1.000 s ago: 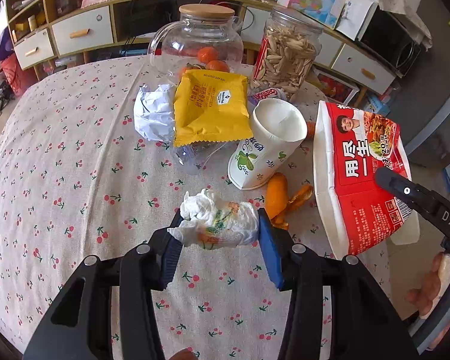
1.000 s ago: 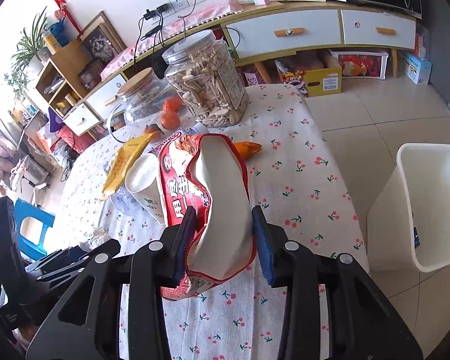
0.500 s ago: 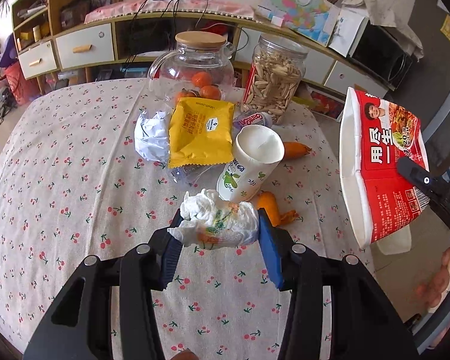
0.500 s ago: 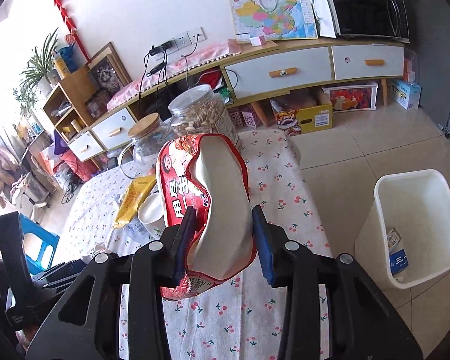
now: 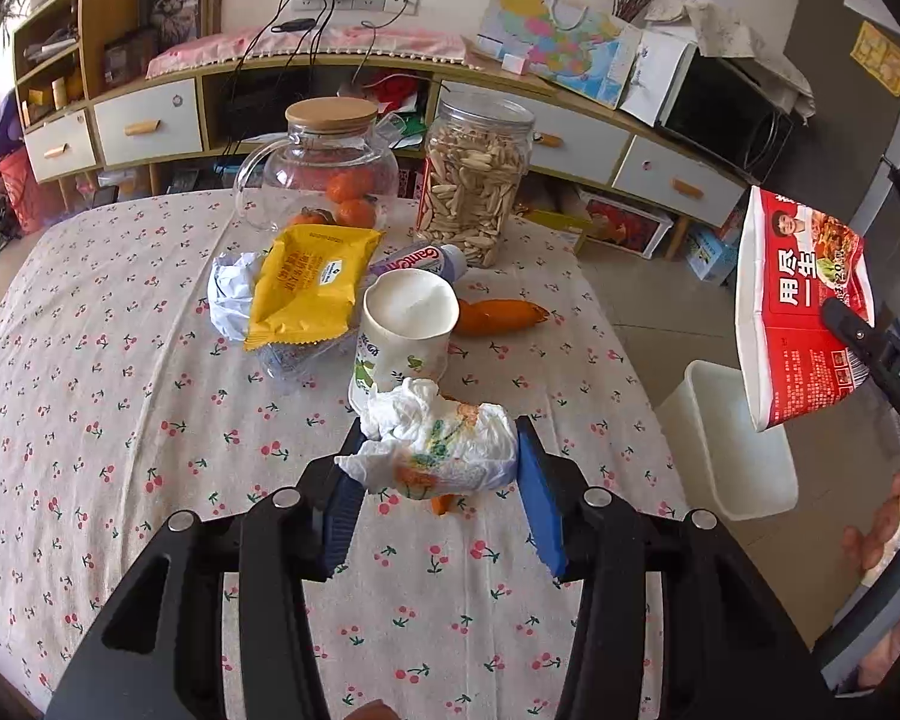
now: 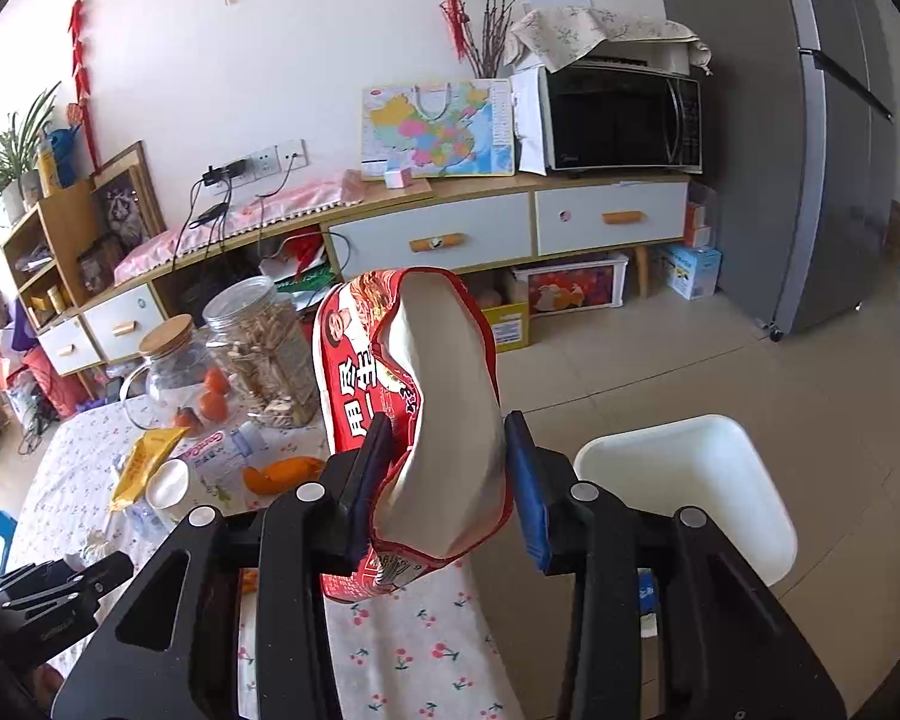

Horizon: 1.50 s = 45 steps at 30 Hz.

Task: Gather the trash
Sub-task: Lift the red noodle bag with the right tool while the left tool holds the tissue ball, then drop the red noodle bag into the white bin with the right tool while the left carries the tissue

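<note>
My right fingers [image 6: 444, 480] clamp the red noodle tub [image 6: 414, 420] in the air beside the table [image 5: 90, 360], near the white bin [image 6: 690, 498]. My left fingers [image 5: 438, 480] pinch the crumpled tissue [image 5: 444, 444] above the cloth. I should centre each over the bin's mouth before letting go, tub first.

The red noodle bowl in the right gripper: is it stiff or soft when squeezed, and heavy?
The red noodle bowl probably yields easily: its rim looks pinched narrow between the right gripper pads. It seems light, since its white inside shows empty. Thin walls may slip or crumple further.
</note>
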Tool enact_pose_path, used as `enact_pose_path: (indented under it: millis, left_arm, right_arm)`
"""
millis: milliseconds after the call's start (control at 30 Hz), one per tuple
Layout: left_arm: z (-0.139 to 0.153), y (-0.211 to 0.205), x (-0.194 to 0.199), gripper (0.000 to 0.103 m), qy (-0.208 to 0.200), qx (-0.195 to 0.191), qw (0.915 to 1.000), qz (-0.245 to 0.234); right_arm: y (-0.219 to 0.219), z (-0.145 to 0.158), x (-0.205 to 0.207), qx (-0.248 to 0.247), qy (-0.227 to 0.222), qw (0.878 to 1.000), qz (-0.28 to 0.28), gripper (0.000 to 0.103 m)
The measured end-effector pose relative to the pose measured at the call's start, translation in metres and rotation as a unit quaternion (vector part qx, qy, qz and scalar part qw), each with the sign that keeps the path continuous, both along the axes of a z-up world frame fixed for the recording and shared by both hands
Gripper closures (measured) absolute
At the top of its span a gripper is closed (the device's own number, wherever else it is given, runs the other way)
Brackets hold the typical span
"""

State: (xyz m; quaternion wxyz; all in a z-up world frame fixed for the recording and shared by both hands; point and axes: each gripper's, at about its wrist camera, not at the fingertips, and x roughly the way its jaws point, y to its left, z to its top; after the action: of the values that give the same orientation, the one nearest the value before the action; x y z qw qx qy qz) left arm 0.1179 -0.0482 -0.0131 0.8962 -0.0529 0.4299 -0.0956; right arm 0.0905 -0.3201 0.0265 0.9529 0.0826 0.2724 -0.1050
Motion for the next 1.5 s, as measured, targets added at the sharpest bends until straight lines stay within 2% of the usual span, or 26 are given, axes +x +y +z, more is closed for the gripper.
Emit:
enact_pose_path:
  millis: [167, 367, 500, 633, 667, 700, 733, 767, 800, 833, 900, 967, 1300, 1500]
  left_arm:
    - [0.000, -0.023, -0.004, 0.056, 0.001, -0.004, 0.9999, -0.015]
    - [-0.003, -0.052, -0.007, 0.056, 0.006, -0.001, 0.9992, -0.039]
    - [-0.005, -0.073, -0.007, 0.056, 0.009, 0.006, 0.9984, -0.055]
    - [-0.003, -0.098, -0.005, 0.056, 0.013, 0.008, 0.9971, -0.074]
    - [-0.002, -0.106, -0.004, 0.056, 0.013, 0.009, 0.9967, -0.080]
    - [0.000, -0.114, -0.003, 0.056, 0.012, 0.010, 0.9962, -0.086]
    - [0.002, -0.122, -0.002, 0.056, 0.010, 0.011, 0.9957, -0.092]
    - [0.005, -0.131, -0.001, 0.056, 0.007, 0.012, 0.9951, -0.098]
    - [0.007, -0.140, 0.001, 0.056, 0.005, 0.012, 0.9946, -0.103]
    - [0.010, -0.149, 0.002, 0.056, 0.002, 0.013, 0.9941, -0.108]
    - [0.016, -0.166, 0.006, 0.056, -0.003, 0.011, 0.9932, -0.116]
    - [0.023, -0.183, 0.011, 0.056, -0.009, 0.004, 0.9924, -0.123]
    - [0.040, -0.280, 0.029, 0.056, -0.016, -0.001, 0.9842, -0.176]
    - [0.039, -0.333, 0.038, 0.055, -0.013, -0.003, 0.9802, -0.197]
  right_arm:
    - [-0.029, 0.001, -0.007, -0.028, 0.001, 0.998, -0.052, 0.066]
    - [-0.060, -0.007, -0.007, -0.041, 0.016, 0.993, -0.106, 0.066]
    - [-0.081, -0.014, -0.006, -0.052, 0.031, 0.988, -0.142, 0.066]
    - [-0.096, -0.016, -0.002, -0.083, 0.049, 0.978, -0.185, 0.065]
    - [-0.101, -0.016, -0.002, -0.086, 0.052, 0.976, -0.193, 0.063]
    - [-0.105, -0.015, -0.003, -0.084, 0.053, 0.975, -0.201, 0.051]
    - [-0.110, -0.013, -0.006, -0.079, 0.051, 0.973, -0.209, 0.047]
    - [-0.115, -0.011, -0.008, -0.074, 0.050, 0.972, -0.217, 0.036]
    - [-0.119, -0.009, -0.011, -0.073, 0.046, 0.971, -0.224, 0.030]
    - [-0.123, -0.007, -0.014, -0.072, 0.042, 0.969, -0.231, 0.027]
    - [-0.132, -0.003, -0.021, -0.071, 0.035, 0.965, -0.249, 0.014]
    - [-0.141, 0.001, -0.029, -0.061, 0.027, 0.962, -0.265, 0.008]
    - [-0.197, 0.003, -0.058, 0.022, 0.025, 0.947, -0.318, 0.007]
    - [-0.222, 0.006, -0.078, 0.053, 0.008, 0.937, -0.347, 0.007]
